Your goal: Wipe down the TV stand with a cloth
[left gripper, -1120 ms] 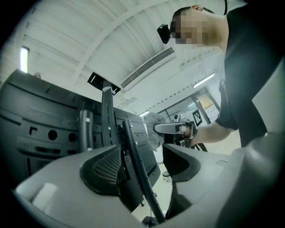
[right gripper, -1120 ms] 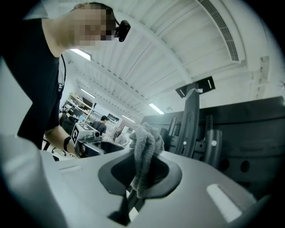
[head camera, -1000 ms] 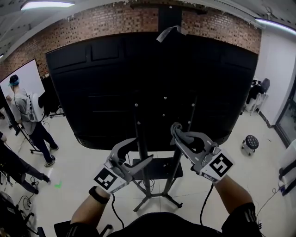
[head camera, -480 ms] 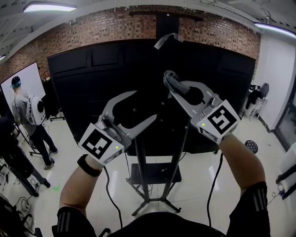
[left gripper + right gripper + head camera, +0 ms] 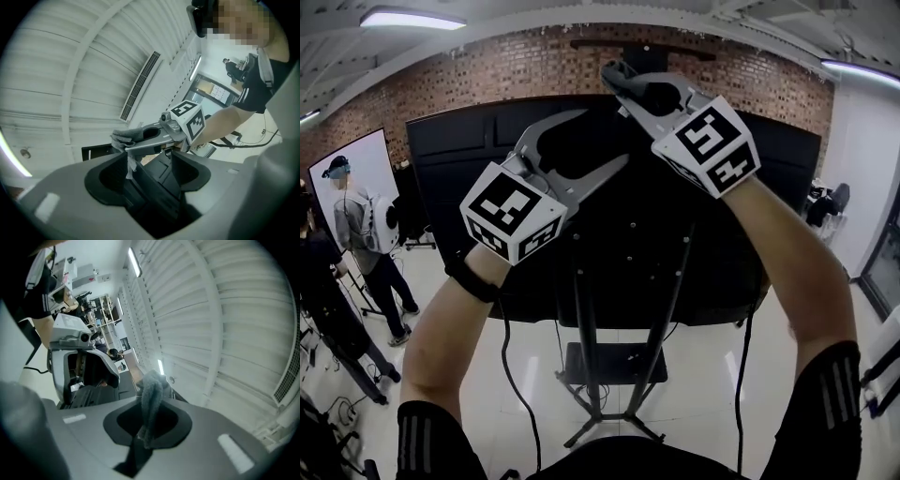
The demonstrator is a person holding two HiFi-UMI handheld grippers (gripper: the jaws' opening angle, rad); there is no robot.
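Right gripper (image 5: 623, 82), fingers pinching the cloth (image 5: 151, 401) high before the TV (image 5: 722, 234), left gripper (image 5: 602, 137) fingers spread, empty: the seemingly shallow pinch may slip, dropping the cloth short of the stand (image 5: 584, 319) below.

No lettering, brand or number is legible anywhere (the marker cube (image 5: 511, 211) at centre left bears only black-and-white squares).
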